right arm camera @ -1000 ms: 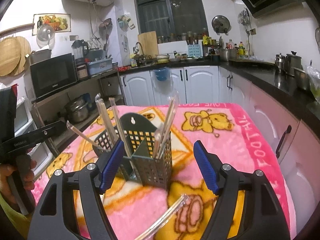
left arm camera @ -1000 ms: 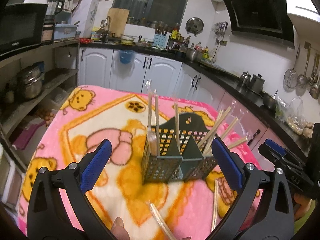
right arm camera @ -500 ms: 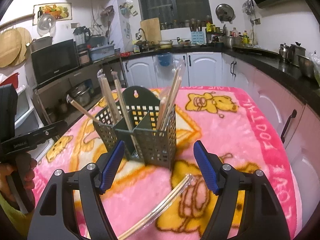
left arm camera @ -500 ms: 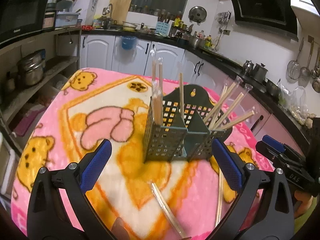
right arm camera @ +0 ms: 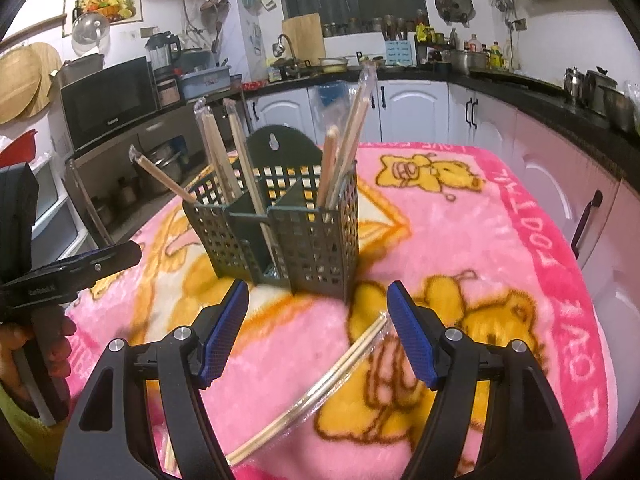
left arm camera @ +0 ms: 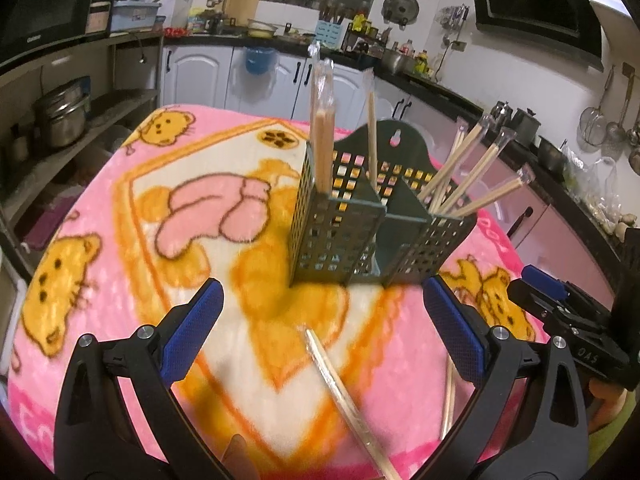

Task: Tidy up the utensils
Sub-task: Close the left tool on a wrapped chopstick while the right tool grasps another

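The left gripper (left arm camera: 320, 332) is standing wide open over the pink bear blanket (left arm camera: 120, 208); nothing is between its blue pads (left arm camera: 192, 332); a wrapped pair of chopsticks (left arm camera: 344, 396) is lying on the blanket between the two arms, not touched. Just past the tips, the green holder (left arm camera: 340, 236) is sitting upright on the blanket; more wrapped chopsticks are standing in its left box (left arm camera: 322, 136) and leaning out of its right box (left arm camera: 472, 176). Only this view is showing a second loose pair (left arm camera: 450, 396) by the right pad, and the other gripper's tip (left arm camera: 544, 292) at the far right.

The right wrist view is showing a hand (right arm camera: 36, 344) gripping the other tool at the far left; the holder (right arm camera: 280, 232) is in the middle. The right gripper (right arm camera: 318, 334) is also open, holding nothing; a wrapped pair (right arm camera: 320, 384) is lying slanted on the blanket (right arm camera: 500, 240), its top end just beside the right pad (right arm camera: 408, 336). Only this view is showing the long pink edge with letters (right arm camera: 560, 264).
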Motion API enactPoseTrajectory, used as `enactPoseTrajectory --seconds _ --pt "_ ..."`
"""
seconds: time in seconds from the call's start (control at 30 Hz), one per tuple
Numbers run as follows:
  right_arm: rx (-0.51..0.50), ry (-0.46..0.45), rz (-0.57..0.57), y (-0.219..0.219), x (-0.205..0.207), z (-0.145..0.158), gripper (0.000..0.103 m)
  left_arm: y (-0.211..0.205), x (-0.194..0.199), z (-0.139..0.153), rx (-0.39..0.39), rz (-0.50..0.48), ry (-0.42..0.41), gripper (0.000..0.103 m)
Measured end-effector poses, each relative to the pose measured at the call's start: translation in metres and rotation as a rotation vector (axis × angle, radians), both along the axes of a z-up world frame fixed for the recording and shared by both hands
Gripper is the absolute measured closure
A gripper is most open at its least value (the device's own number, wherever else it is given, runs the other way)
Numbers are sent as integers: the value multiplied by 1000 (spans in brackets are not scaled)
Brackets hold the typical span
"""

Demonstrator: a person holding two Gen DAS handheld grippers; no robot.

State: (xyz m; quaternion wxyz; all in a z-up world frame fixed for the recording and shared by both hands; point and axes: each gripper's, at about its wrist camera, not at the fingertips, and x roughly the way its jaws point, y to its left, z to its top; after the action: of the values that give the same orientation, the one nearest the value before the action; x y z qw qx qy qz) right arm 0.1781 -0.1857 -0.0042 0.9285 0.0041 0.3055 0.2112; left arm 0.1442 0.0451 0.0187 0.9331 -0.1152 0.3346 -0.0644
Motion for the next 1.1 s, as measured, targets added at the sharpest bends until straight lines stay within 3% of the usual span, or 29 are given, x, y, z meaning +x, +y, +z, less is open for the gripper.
enactPoseTrajectory --seconds 0.33,0.53,0.67,0.97,1.1 --pt "-14 91 -16 -5 13 -26 34 -2 16 -39 -13 -8 121 12" --pt "-23 159 -33 -7 28 -45 34 -6 29 -68 -62 -37 225 40" --pt "-36 203 -47 -8 41 -55 38 -12 34 -79 -63 -54 266 46" --pt "-62 312 -88 -8 72 -79 44 -25 47 -85 23 -56 264 60" --pt "-59 334 -101 -6 83 -84 45 -21 52 -87 44 -36 261 82"
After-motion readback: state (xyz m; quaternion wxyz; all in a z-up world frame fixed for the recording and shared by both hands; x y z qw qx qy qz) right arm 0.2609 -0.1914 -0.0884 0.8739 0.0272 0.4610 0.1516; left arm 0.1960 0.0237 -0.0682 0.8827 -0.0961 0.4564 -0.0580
